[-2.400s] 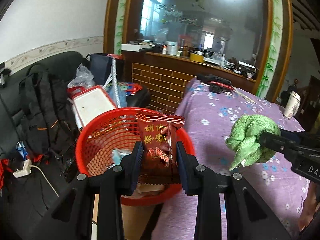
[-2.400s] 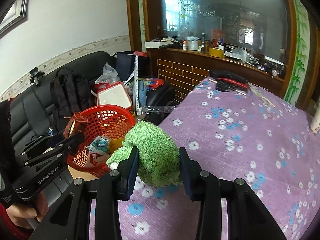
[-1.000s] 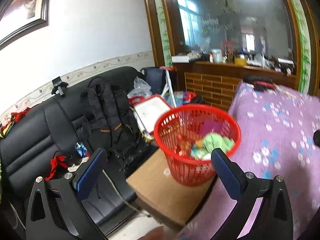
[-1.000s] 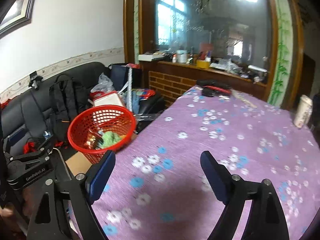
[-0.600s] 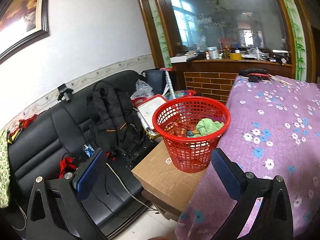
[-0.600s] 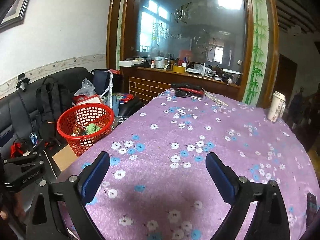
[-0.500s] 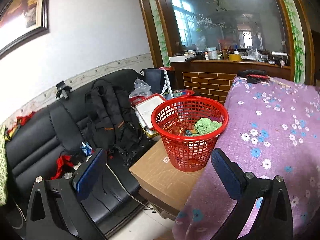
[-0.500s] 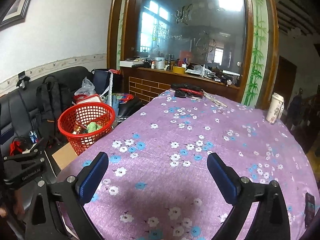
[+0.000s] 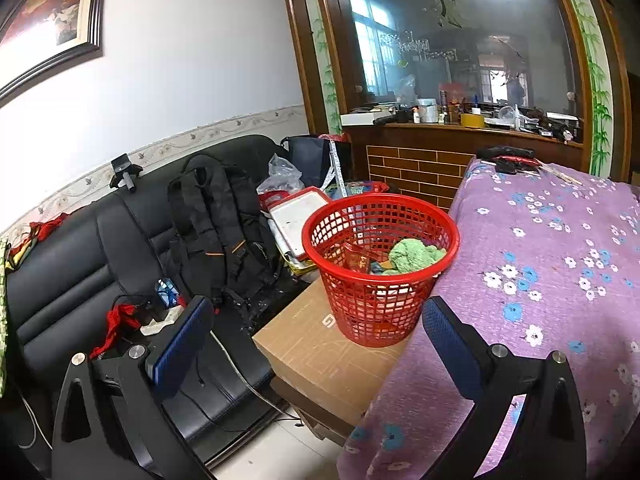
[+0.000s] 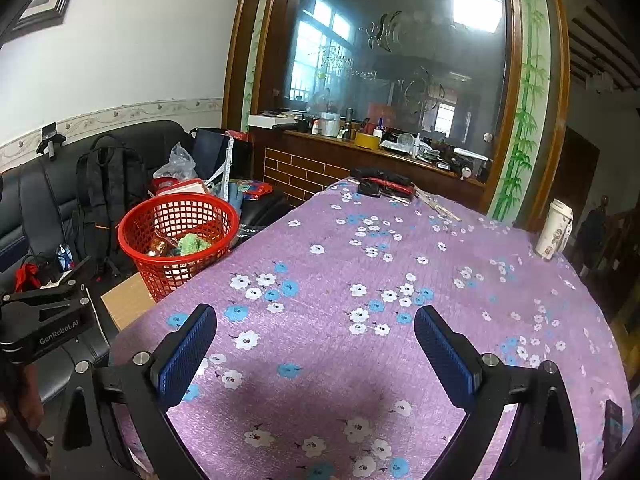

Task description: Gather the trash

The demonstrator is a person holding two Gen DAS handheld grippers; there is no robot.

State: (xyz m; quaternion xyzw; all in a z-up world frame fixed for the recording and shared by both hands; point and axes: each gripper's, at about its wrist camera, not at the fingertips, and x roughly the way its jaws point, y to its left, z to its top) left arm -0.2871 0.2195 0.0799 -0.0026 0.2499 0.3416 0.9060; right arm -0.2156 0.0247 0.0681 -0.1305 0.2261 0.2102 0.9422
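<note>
Red plastic mesh basket (image 9: 380, 264) mid-frame, on cardboard box (image 9: 328, 344) beside purple floral worktop (image 10: 400, 280), catching trash. Left gripper (image 9: 316, 344), right gripper (image 10: 316, 344): jaws wide apart, empty.

Wrapper (image 9: 357, 258) and green cloth (image 9: 416, 255) now in basket (image 9: 379, 304), both tongs emptied.

A broad stretch of the table (image 10: 460, 304), draped in purple flowered cloth, lies bare ahead of the right claw (image 10: 316, 342), whose jaws stand wide apart above it. Obstacles sit only at its edges: a white cup (image 10: 554, 229) at the far right and dark items (image 10: 382, 185) at the far end. Off the left edge, a red basket (image 9: 384, 280) stands on a cardboard box (image 9: 320, 354), touching the cloth; its mouth is unobstructed from above. Beyond it, a black backpack (image 9: 218, 224) and clutter crowd the sofa (image 9: 72, 276). The left claw (image 9: 316, 338) hangs wide apart near the box.
</note>
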